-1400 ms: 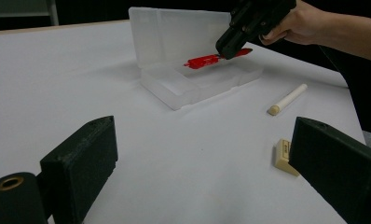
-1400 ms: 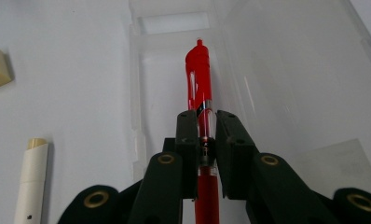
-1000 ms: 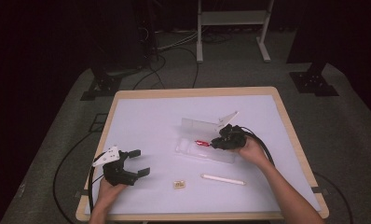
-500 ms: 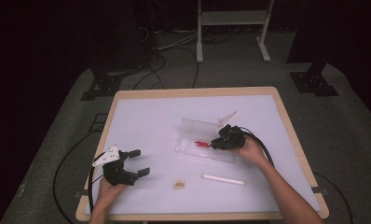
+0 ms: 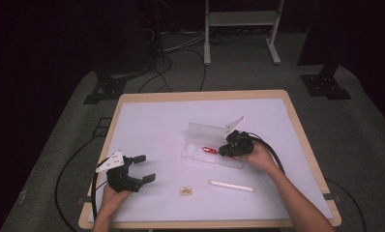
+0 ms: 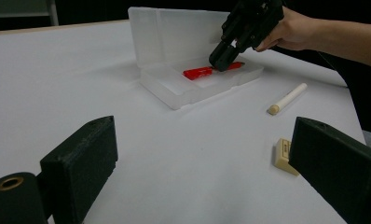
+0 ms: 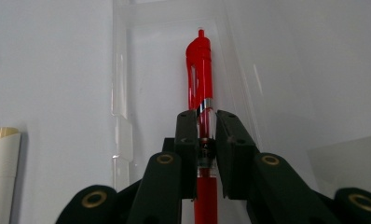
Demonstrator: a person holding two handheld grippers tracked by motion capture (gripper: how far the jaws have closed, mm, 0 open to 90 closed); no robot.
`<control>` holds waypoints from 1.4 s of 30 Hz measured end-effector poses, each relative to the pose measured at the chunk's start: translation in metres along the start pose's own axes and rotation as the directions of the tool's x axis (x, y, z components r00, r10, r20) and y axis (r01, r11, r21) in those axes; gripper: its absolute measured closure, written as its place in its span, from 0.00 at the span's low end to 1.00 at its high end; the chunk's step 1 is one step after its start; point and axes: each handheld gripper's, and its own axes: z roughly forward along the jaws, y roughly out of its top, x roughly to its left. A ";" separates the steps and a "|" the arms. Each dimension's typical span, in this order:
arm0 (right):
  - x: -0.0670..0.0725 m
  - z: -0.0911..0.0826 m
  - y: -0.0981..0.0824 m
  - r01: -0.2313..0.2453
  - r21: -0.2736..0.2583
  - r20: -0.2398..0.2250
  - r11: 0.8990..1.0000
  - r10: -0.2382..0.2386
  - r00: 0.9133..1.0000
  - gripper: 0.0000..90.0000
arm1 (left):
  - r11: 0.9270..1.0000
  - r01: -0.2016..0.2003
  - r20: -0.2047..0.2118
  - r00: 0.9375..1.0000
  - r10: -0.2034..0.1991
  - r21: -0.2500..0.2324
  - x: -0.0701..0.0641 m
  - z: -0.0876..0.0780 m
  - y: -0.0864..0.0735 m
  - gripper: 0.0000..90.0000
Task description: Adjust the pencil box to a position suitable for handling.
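At the desk's [image 5: 156,121] near left corner, the left gripper [image 5: 138,169] rests with its jaws spread wide and nothing between them. An eraser [image 5: 185,191] and a white marker [image 5: 231,185] lie further right. The right gripper [image 7: 206,133] pinches a red pen [image 7: 200,70] inside the clear case [image 5: 200,131], seemingly touching its floor.

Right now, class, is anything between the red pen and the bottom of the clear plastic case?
Nothing visible. The right gripper is clamped on the red pen, held low over the open clear plastic case, whose lid stands back.
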 end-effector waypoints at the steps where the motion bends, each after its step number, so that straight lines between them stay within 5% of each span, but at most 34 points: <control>1: 0.000 0.000 0.000 -0.003 -0.001 -0.001 1.000 0.003 1.000 0.87 | 1.000 0.000 0.000 1.000 0.000 0.000 0.000 0.000 0.000 0.08; 13: 0.001 -0.002 0.000 0.005 -0.024 -0.009 1.000 -0.005 1.000 0.85 | 1.000 -0.001 0.001 1.000 0.001 0.000 0.000 0.000 0.000 0.08; 42: 0.027 -0.045 -0.013 0.005 -0.089 -0.025 0.996 -0.007 1.000 0.75 | 1.000 0.003 -0.001 1.000 -0.003 -0.002 0.000 0.000 0.000 0.08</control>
